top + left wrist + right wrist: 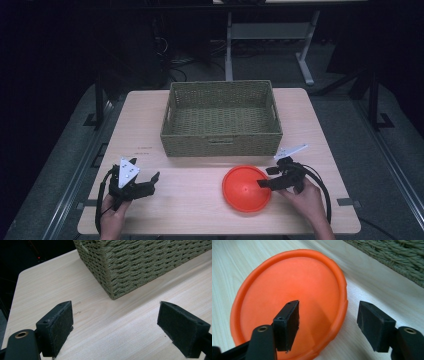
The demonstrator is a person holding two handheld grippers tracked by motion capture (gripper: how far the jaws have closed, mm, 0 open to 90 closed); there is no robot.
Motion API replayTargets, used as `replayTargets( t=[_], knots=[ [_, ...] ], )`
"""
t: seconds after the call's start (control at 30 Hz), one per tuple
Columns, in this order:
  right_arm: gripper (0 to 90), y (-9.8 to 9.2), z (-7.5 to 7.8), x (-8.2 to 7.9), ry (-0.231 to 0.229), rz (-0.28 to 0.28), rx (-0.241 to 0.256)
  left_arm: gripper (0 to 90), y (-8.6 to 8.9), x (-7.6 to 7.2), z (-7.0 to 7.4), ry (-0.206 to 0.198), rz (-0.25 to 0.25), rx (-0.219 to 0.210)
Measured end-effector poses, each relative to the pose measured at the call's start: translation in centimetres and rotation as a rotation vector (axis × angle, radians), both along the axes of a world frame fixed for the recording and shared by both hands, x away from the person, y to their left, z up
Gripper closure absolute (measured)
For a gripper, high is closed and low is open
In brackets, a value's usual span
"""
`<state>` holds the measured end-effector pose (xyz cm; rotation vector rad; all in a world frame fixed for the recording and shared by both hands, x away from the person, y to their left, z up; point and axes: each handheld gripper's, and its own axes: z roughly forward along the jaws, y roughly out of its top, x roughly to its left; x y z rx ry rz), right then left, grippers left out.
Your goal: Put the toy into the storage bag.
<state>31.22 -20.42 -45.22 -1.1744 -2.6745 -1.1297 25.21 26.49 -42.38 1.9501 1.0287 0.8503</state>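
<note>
The orange plate (246, 188) lies flat on the table (190, 210), near the front edge and right of centre, just in front of the woven basket (221, 118) and apart from it. The right gripper (268, 177) is at the plate's right rim, and that rim is what the next move depends on. In the right gripper view the jaws are spread wide and straddle the edge: one pad hangs over the plate's (289, 302) inner face, while the other stands outside the rim, over bare wood. The rim runs between them, so closing them would likely pinch the plate by its right edge. Whether the inner pad already touches the plate is hard to tell from these angles; it looks to be just above it.

The left gripper (145, 181) is well apart, at the near left of the table. Its jaws are also spread, holding nothing, and aim at bare wood and the basket's (140, 262) near-left corner. The right hand (306, 197) is clearly the nearer one to the plate. The basket lies beyond the plate, so a lifted plate would travel forward, away from the person.
</note>
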Motion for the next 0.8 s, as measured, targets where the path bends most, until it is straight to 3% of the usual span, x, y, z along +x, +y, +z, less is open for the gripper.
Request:
replayTargets(
  t=[0.63,0.67,0.8],
  knots=[
    [41.9,0.1,-0.8,0.1,0.043,0.031,-0.001,12.8,-0.2,0.0,-0.1,0.005,-0.002,0.006],
    [45.2,-0.2,-0.9,-0.1,0.028,0.027,0.033,12.8,-0.2,0.0,-0.1,0.005,-0.001,0.006],
    [49.3,-0.5,-1.3,-0.2,0.047,0.02,0.038,12.8,-0.2,0.1,-0.1,0.009,0.004,0.001]
  ],
)
